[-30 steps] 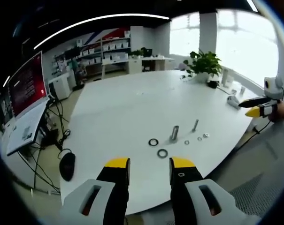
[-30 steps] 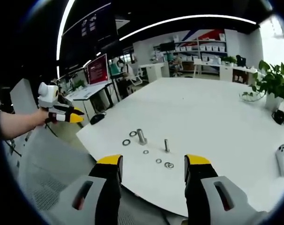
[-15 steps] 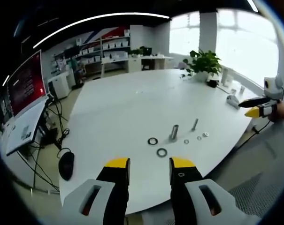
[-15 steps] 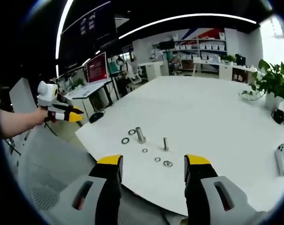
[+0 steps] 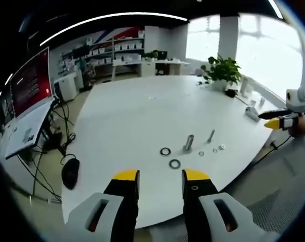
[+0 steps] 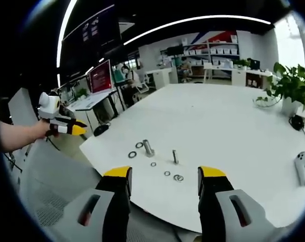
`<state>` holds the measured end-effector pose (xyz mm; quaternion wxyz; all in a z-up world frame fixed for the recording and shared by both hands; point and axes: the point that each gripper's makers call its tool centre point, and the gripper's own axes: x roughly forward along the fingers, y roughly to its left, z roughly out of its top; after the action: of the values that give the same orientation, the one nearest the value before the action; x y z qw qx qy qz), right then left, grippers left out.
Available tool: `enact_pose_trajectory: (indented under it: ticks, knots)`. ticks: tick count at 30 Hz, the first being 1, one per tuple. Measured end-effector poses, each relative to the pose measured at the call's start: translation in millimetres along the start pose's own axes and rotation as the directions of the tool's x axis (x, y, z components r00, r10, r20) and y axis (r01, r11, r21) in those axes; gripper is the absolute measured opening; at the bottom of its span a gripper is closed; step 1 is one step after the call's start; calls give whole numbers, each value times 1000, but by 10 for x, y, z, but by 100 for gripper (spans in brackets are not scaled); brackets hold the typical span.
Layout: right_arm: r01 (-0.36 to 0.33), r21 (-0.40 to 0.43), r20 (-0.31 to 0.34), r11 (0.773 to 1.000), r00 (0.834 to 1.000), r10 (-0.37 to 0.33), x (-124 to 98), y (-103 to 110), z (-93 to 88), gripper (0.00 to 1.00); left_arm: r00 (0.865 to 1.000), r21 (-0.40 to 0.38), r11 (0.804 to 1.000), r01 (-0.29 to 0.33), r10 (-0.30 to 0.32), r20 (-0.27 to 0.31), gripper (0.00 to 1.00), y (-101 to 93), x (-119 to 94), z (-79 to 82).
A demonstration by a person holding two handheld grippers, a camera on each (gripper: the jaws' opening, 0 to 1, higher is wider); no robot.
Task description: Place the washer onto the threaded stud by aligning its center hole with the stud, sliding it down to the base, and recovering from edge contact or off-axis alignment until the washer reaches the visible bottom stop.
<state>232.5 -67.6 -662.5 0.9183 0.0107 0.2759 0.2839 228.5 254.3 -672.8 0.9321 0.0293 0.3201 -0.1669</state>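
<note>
Fingers (image 5: 126, 177) parted, empty, well short of washer (image 5: 175, 164).

Right gripper (image 6: 164, 177) gapes empty above what look like washers (image 6: 178, 178).

A threaded stud (image 5: 188, 142) stands upright on the white table. Two dark washers (image 5: 165, 151) lie flat just beside it.

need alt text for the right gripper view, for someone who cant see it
The right claw, jaws open and empty, is held off the near edge of a white table, facing two upright threaded studs and several loose washers lying flat around them. At the left, a hand holds the left claw off the table, and a potted plant stands far right.
</note>
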Motion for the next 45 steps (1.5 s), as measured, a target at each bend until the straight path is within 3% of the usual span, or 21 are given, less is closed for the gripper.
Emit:
enact_pose_trajectory:
  ticks: [8,22,27,30,37,41,45]
  knots:
    - [7,24,18,1000,1000,-8,-18,-39,26,55,999,66,998,-2,4,-34,31,-69,27,-13]
    - [18,29,15,999,1000,-18,-13,-54,22,55,996,51,998,44,-40,-79,31,-120,69,-119]
    - [45,26,0,999,999,-45,-13,-97,-1,57,994,27,997,76,-73,-80,31,-174,75,-135]
    - [66,45,4,997,998,-66,-24,-130,7,57,995,43,997,66,-62,-79,31,-158,68,-135]
    - [134,30,-3,991,991,-134,-54,-240,1,62,984,-37,986,162,-164,-71,32,-316,79,-154]
    - [177,4,5,984,984,-177,-87,-284,37,62,980,-50,981,186,-189,-67,32,-354,79,-146]
    - [214,-24,-35,977,976,-215,-84,-335,-32,61,974,-76,974,213,-218,-66,32,-398,66,-165]
